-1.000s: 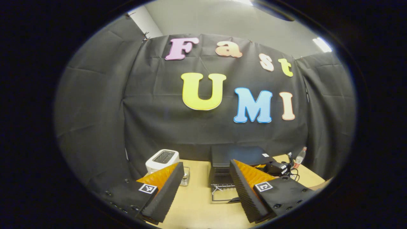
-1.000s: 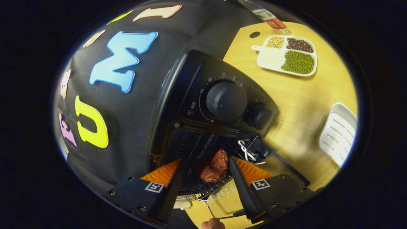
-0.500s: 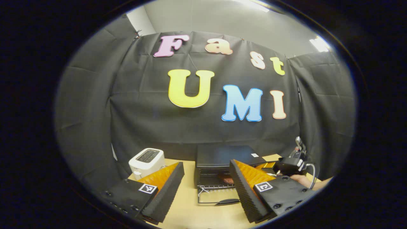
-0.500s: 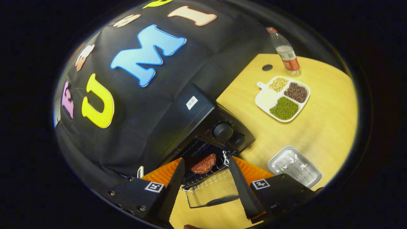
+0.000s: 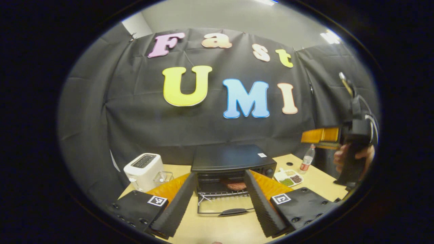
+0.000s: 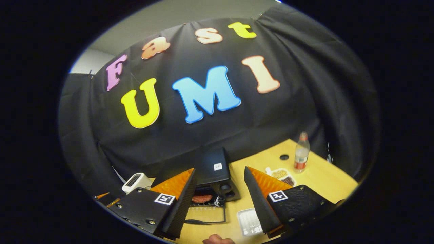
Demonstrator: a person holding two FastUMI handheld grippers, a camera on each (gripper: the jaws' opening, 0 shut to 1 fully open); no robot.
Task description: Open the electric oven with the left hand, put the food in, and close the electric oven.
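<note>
Beyond both grippers' wide-open, empty fingers (image 5: 176, 206), food (image 5: 236, 185) inside the open oven (image 5: 230, 159).

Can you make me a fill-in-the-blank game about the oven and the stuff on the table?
1. The oven door is ____.
2. The meat lies ____ the oven.
3. The white machine left of the oven in the left gripper view is a ____.
4. The bottle stands on the ____.

Missing words: open; inside; toaster; table
</note>
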